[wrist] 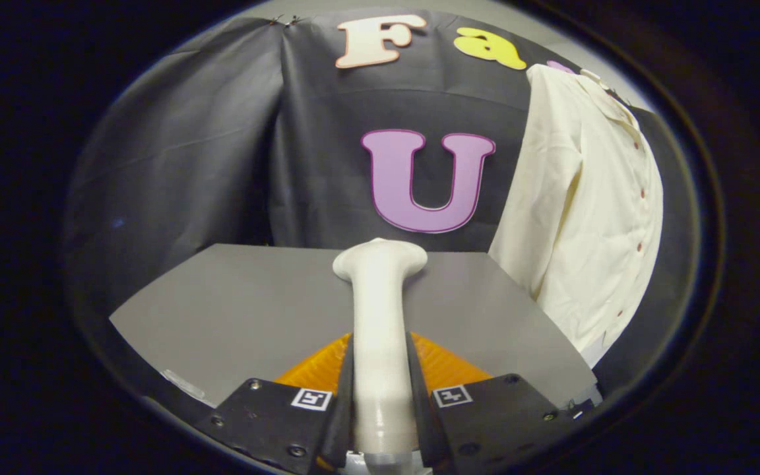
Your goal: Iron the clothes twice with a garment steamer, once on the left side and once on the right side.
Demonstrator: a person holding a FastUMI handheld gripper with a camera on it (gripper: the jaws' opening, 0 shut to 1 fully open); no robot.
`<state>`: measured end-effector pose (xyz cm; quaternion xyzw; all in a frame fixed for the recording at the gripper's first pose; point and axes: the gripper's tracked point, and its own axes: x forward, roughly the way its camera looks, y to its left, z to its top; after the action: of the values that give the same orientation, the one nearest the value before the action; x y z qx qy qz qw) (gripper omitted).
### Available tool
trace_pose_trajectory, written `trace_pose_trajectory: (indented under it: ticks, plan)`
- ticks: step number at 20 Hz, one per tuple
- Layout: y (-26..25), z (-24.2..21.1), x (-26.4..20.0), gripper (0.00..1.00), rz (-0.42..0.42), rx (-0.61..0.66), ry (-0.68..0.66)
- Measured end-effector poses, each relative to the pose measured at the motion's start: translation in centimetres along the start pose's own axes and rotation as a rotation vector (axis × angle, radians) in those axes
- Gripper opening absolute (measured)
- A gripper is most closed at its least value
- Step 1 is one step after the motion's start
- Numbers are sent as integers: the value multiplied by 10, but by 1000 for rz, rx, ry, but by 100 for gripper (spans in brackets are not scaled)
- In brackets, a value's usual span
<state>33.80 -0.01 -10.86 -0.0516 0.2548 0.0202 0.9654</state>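
Both jaws tight on steamer (380, 316), shirt (584, 211) beyond, rightward

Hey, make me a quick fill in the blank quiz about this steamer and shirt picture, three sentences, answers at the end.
1. The claw is shut on the handle of the ____.
2. The shirt hangs against the booth's ____ cloth wall.
3. The steamer's head is ____ the shirt, not touching it.

Missing words: steamer; black; apart from
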Motion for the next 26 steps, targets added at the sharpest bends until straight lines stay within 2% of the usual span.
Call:
trace_pose_trajectory:
  ticks: [4, 8, 13, 21, 26]
  plan:
    - [3, -3, 1, 39, 48, 8, 19]
    - [2, 6, -7, 37, 64, 40, -65]
    - [-18, 18, -58, 36, 126, 99, -176]
    - [-108, 38, -163, 35, 115, 177, -398]
    - [-177, 47, -193, 35, 38, 174, -490]
